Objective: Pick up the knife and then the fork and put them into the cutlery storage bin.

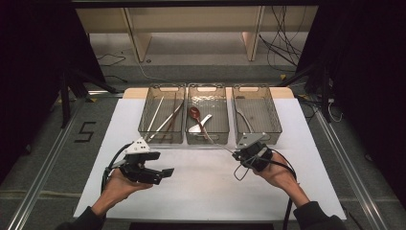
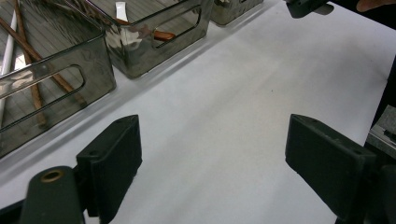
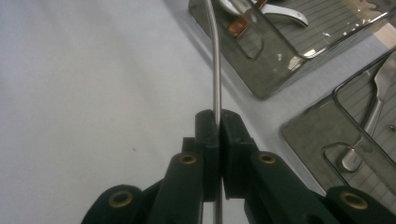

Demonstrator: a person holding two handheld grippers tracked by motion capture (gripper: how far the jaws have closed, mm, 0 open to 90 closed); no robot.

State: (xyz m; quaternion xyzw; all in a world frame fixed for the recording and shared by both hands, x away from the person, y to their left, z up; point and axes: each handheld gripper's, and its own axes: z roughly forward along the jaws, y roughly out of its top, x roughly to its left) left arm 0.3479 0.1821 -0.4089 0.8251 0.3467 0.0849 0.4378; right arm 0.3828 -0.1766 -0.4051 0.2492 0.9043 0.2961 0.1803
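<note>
right gripper (image 3: 218,122) clamped on thin metal handle (image 3: 215,70) of utensil; handle runs up over near wall of middle bin (image 1: 207,140), above white table (image 1: 201,177). left gripper (image 2: 212,154) jaws apart, nothing between, over table near left bin (image 2: 60,88).

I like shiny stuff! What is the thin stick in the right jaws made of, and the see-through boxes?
The thin handle looks like polished metal: silvery, with a bright glint along it. The boxes seem to be smoky clear plastic, since you can see the chopsticks through the walls.
</note>
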